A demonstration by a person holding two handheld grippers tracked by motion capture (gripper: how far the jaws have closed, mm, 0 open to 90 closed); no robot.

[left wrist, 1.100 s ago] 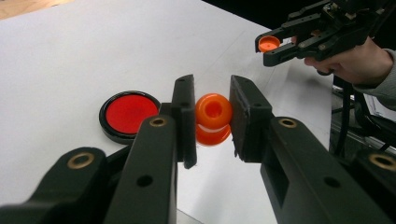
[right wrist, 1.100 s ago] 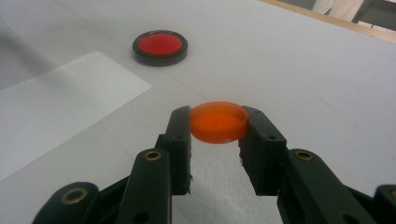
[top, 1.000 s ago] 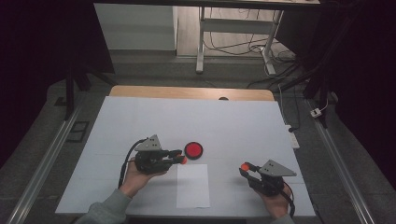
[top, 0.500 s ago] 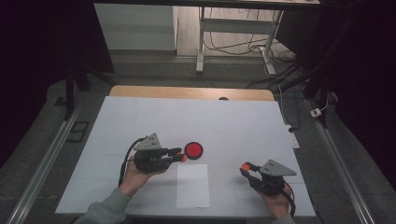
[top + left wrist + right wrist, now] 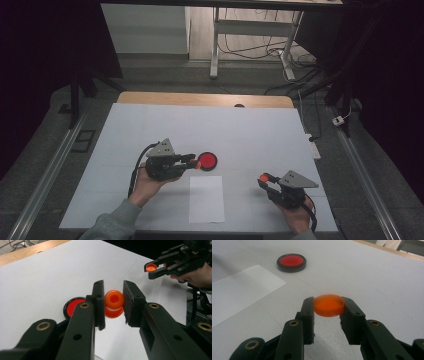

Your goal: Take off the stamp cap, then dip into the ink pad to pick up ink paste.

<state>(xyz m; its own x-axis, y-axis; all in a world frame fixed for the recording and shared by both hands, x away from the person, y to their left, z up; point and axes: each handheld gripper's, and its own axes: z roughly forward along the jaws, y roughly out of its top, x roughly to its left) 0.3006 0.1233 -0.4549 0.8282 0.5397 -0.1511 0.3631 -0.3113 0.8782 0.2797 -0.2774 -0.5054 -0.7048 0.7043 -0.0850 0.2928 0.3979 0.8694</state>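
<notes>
The left claw [image 5: 113,302] is clamped on a small orange bottle [image 5: 114,303], a glossy plastic piece with a rounded neck and an open round mouth that faces the left gripper view's camera; a wider orange body shows just below the neck, between the two black pads. In the high view the left claw [image 5: 192,161] lies level above the white tabletop [image 5: 260,130], its tip just beside a round black dish with a red centre [image 5: 207,161], which rests flat on the surface. The right claw [image 5: 329,306] grips an orange cap [image 5: 329,305], a shallow, translucent disc with a low straight rim, held flat by its edges and raised above the tabletop. In the high view the right claw [image 5: 265,178] sits toward the near right of the tabletop, well apart from the left one, with the cap as a small orange dot at its tip. A white sheet of paper [image 5: 206,198] lies flat between the two hands, near the front edge.
</notes>
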